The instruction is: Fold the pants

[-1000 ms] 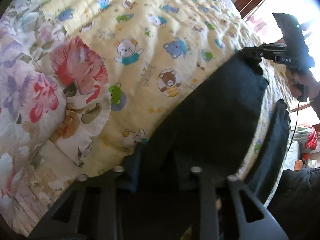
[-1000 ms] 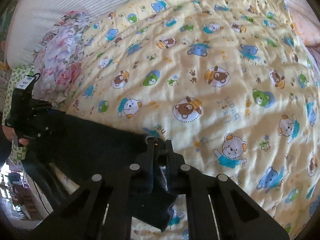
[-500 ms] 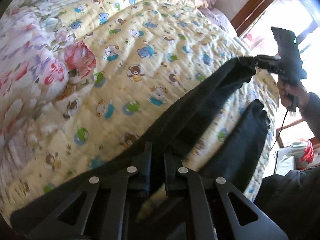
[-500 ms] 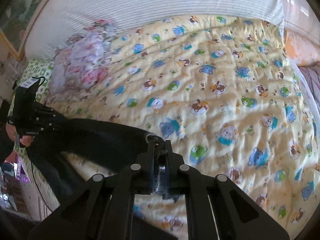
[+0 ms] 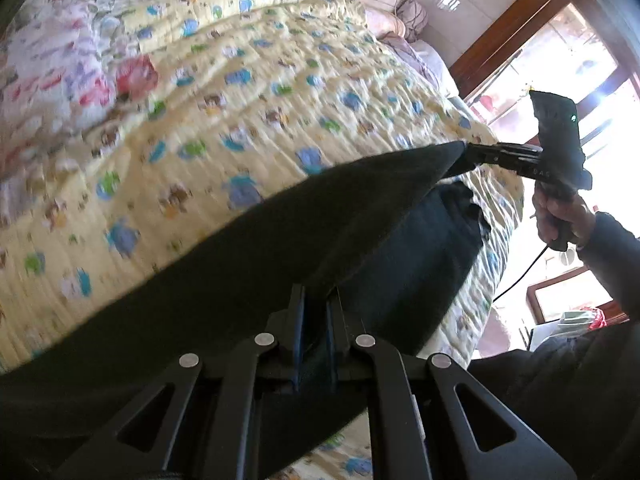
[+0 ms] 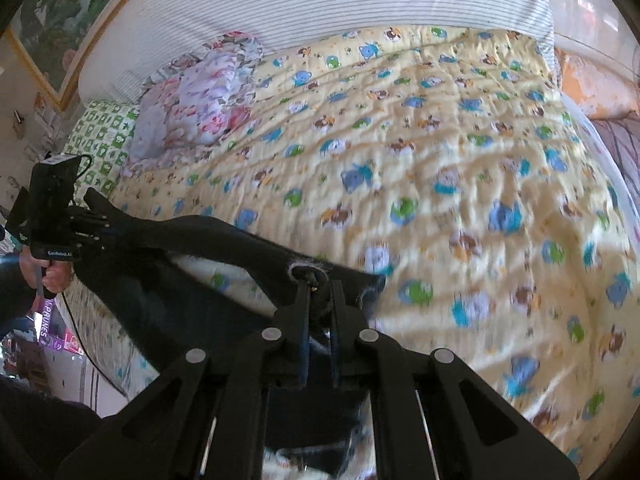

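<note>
Covering the bed, the yellow bear-print quilt (image 6: 440, 152) lies under your work area; a floral pillow (image 6: 200, 108) sits at its head near the striped headboard (image 6: 320, 4). Nothing blocks either claw. Your left claw (image 5: 316, 312) is pressed together, pinching one end of the dark pants (image 5: 280, 248). Your right claw (image 6: 320, 304) is likewise clamped on the opposite end. The pants hang stretched between both claws above the quilt, with the lower fabric draping onto the bed edge.
</note>
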Available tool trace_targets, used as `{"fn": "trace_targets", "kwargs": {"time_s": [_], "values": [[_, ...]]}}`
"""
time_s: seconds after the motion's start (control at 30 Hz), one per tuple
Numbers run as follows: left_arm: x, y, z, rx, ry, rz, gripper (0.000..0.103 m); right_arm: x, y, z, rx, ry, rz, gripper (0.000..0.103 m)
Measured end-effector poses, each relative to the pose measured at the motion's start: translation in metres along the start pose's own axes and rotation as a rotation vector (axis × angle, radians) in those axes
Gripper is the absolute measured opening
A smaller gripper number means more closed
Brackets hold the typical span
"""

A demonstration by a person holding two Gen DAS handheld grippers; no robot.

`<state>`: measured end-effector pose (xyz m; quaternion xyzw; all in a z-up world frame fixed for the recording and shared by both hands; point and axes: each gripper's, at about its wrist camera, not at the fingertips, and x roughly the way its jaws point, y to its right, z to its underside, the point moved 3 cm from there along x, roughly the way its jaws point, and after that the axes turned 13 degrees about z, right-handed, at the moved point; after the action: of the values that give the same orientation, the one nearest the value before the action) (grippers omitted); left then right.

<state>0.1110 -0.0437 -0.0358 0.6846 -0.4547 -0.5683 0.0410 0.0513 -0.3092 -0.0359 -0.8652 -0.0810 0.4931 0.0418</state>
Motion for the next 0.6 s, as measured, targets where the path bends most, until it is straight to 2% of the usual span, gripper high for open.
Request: {"fn": "trace_targets", "kwargs": {"time_s": [0.17,0.4,0.6], "values": [[0.005,-0.002,0.021,-0.039,0.000,-0.007,0.008,-0.011,-0.012,0.021,-0.043,0.005,0.003,0.009],[0.000,0.003,0.031,-0.045,0.033,0.006,0.008,-0.024,-0.024,0.047,-0.090,-0.003,0.034,0.009],[0.006,0.009,0.040,-0.030,0.009,0.007,0.008,-0.023,-0.023,0.063,-0.124,-0.033,0.071,0.008]]}}
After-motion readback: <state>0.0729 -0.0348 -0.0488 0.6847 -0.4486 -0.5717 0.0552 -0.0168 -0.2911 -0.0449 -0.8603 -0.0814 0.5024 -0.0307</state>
